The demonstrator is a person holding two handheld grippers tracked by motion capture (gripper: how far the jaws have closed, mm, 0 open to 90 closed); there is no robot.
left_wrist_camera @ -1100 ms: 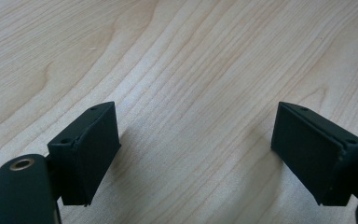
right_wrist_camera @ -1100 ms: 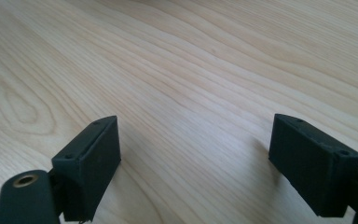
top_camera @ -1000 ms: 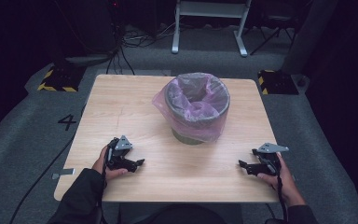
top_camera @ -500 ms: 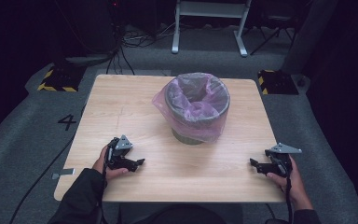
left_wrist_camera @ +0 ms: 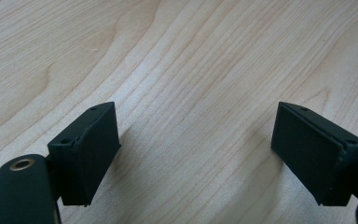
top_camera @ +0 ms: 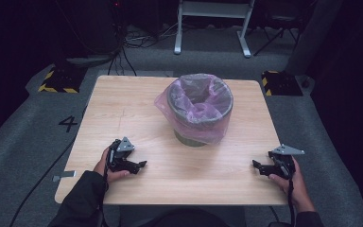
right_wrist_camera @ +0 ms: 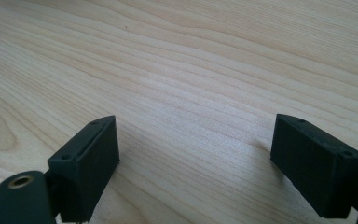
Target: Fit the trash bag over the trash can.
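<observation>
One mark can be read: a dark numeral "4" [top_camera: 68, 123] stands on the grey floor [top_camera: 23, 142] just left of the wooden table's left edge, seen from the high view. Yellow-and-black hazard stripes mark two low blocks on the floor, one [top_camera: 56, 81] beyond the table's far left corner and one [top_camera: 280, 83] beyond its far right corner; they carry no lettering that can be made out.

L gripper [top_camera: 139, 164] & R gripper [top_camera: 257, 165]: low, jaws wide apart.
</observation>
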